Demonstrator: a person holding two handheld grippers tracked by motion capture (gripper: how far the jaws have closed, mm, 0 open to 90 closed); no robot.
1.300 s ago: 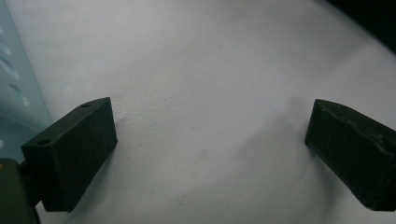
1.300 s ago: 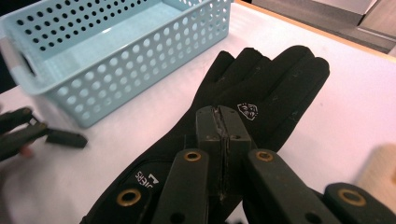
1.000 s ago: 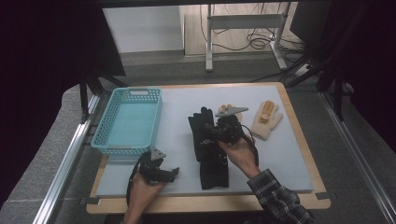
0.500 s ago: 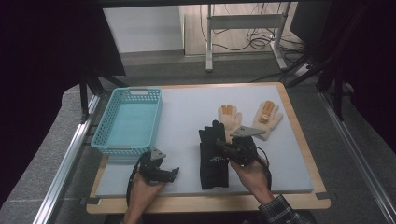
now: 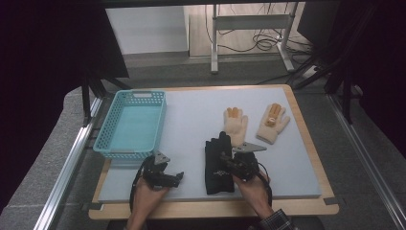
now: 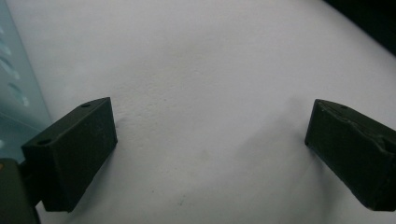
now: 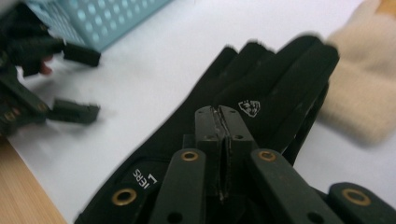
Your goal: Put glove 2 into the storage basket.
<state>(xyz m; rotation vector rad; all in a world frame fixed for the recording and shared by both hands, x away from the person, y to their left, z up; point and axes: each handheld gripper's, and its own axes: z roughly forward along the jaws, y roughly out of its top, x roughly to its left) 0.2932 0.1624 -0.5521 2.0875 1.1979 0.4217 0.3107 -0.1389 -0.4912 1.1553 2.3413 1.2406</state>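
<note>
A black glove (image 5: 213, 160) lies flat on the grey mat, fingers pointing away from me; in the right gripper view the black glove (image 7: 275, 79) shows a small white logo. My right gripper (image 5: 226, 159) hovers low over its palm, and the right gripper (image 7: 222, 112) has its jaws pressed together with no cloth seen between them. Two cream gloves (image 5: 236, 125) (image 5: 273, 122) lie beyond it. My left gripper (image 5: 176, 179) rests on the mat near the front edge. The left gripper (image 6: 210, 109) stands wide open over bare mat.
A turquoise basket (image 5: 132, 151) stands at the mat's left side, its rim close to the left gripper; the basket (image 7: 107, 18) also appears in the right gripper view. The wooden table edge (image 5: 215, 208) runs along the front. Bare mat (image 5: 191, 115) lies between basket and gloves.
My right gripper has drawn back toward the front edge and lower along the black glove, uncovering the nearer cream glove. The left gripper has stayed put.
</note>
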